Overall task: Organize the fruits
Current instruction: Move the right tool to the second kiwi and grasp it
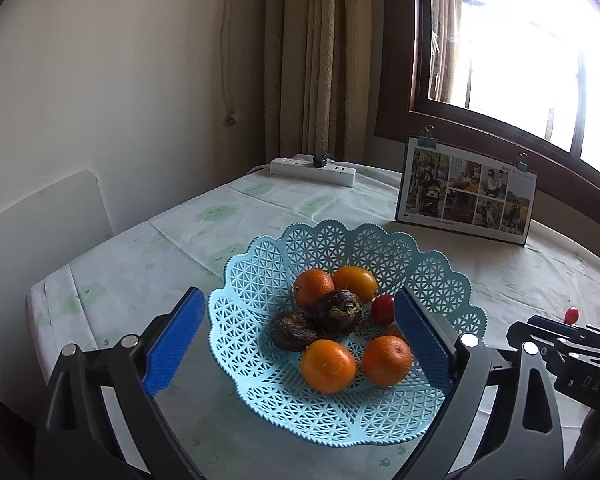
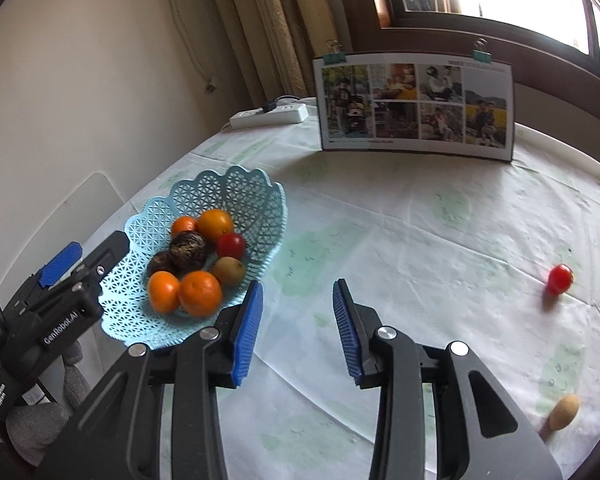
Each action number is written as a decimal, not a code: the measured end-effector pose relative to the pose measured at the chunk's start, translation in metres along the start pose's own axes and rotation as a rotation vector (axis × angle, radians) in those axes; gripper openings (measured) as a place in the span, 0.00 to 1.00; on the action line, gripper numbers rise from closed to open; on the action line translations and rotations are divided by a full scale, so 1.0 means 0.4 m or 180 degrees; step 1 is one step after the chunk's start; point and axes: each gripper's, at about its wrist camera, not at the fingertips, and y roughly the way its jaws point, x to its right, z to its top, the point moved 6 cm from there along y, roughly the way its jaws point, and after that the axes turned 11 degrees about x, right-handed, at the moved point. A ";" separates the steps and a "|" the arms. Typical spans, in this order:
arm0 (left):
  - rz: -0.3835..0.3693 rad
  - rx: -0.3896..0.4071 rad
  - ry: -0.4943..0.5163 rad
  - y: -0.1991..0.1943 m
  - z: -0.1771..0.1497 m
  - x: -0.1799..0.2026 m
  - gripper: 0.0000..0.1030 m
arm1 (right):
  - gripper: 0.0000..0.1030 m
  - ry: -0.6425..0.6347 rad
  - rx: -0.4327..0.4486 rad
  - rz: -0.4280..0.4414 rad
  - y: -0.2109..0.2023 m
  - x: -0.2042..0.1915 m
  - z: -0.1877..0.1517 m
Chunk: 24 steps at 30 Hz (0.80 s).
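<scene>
Light-blue lattice basket (image 1: pixel 340 412) on the cloth-covered surface (image 2: pixel 400 240), holding four oranges, two dark wrinkled fruits (image 1: pixel 338 310), one red fruit (image 1: pixel 383 309) and a brownish one (image 2: pixel 229 269). Nearest oranges (image 2: pixel 200 293) side by side at the near rim, touching or nearly so; the two dark fruits just behind them at the middle.

Left gripper (image 1: pixel 298 342) spread wide and empty — blue pads either side of the basket's near half, raised above it by the look of it, though whether the right pad touches the rim cannot be told.

Right gripper (image 2: pixel 298 330) partly open, nothing between its pads, over bare cloth just right of the basket.

Still outside the basket: a red tomato-like fruit (image 2: pixel 560 279) well off to the right on the surface, and a small tan oval fruit (image 2: pixel 564 413) nearer the front edge — possibly a kiwi, too blurred to be sure.

At the back: a clipped photo board (image 2: pixel 416 106) standing upright, a white power strip (image 2: pixel 270 116) beside it near the curtain (image 1: pixel 312 56).
</scene>
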 end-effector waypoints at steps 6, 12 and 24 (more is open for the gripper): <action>-0.0081 0.0027 0.0075 -0.009 0.009 0.047 0.94 | 0.40 0.0149 0.0015 -0.0198 -0.040 0.095 -0.021; -0.0180 0.0039 0.0162 -0.014 0.014 0.103 0.95 | 0.41 0.0306 0.0045 -0.0416 -0.091 0.204 -0.042; -0.0380 0.0050 0.0354 -0.029 0.014 0.216 0.97 | 0.41 0.0552 0.0148 -0.0860 -0.206 0.403 -0.086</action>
